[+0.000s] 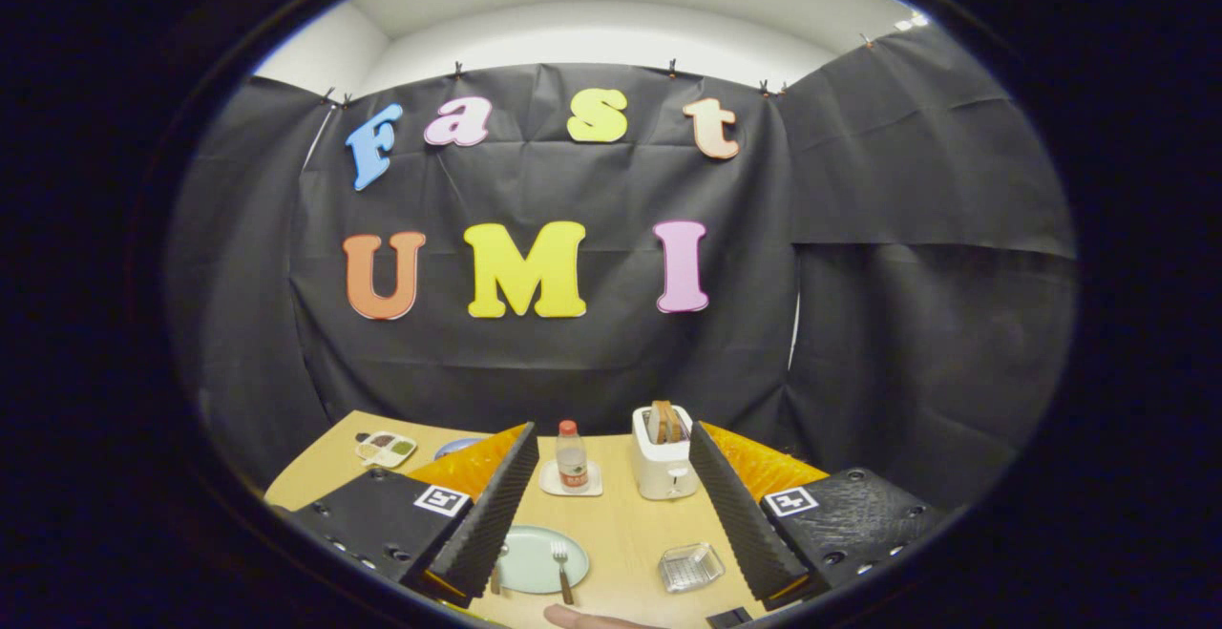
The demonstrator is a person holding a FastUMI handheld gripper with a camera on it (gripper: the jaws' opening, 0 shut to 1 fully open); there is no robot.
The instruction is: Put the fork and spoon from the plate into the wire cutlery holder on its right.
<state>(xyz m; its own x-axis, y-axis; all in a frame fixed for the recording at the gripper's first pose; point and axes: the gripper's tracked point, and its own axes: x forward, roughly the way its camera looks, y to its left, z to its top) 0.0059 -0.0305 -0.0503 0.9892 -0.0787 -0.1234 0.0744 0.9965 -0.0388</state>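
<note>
Fingers of the hand-held gripper (606, 514), black ribbed pads backed in orange, stand spread wide apart above a light wooden table (621, 538), grasping nothing. Between them, near the left finger, lies a round pale green plate (535, 553) carrying a wooden-handled metal fork (561, 567); a spoon (498, 567) rests at the plate's left rim, partly hidden by that finger. To the plate's right, well apart from it, sits the small wire cutlery holder (691, 567). Beyond the fingers stand a clear plastic bottle with a red cap (572, 457) on a white coaster and a white toaster (663, 465) loaded with bread. A fingertip (582, 618) shows at the table's near edge.
</note>
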